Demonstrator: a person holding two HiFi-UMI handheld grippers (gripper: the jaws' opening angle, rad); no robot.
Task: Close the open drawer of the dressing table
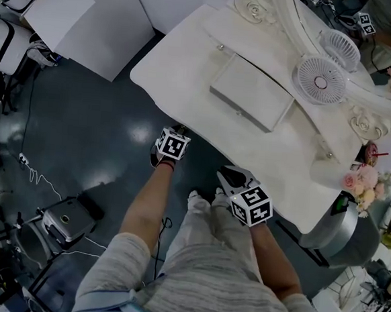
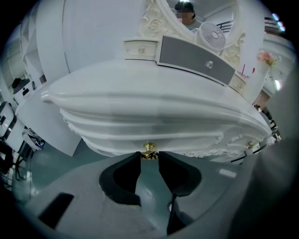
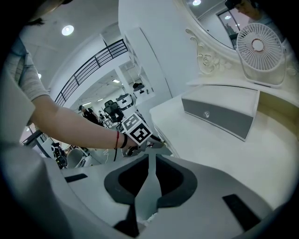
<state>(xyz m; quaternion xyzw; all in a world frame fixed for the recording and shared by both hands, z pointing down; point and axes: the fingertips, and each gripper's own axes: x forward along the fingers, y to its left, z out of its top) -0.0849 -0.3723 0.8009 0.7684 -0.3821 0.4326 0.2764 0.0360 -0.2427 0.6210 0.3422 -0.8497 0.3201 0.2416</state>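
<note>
The white dressing table (image 1: 190, 57) fills the upper part of the head view, its curved front edge toward me. In the left gripper view its carved drawer front (image 2: 154, 128) carries a small gold knob (image 2: 149, 149). My left gripper (image 2: 149, 155) has both fingertips closed against the knob's base. In the head view this left gripper (image 1: 178, 129) sits at the table's front edge. How far out the drawer stands I cannot tell. My right gripper (image 1: 225, 174) hovers beside the edge further right, shut and empty (image 3: 152, 157).
On the table top lie a flat grey box (image 1: 251, 92) and a small white fan (image 1: 321, 80) before the ornate mirror frame (image 1: 378, 99). Pink flowers (image 1: 362, 180) stand at the right end. A white panel (image 1: 91, 22), a case (image 1: 66, 219) and cables are on the dark floor.
</note>
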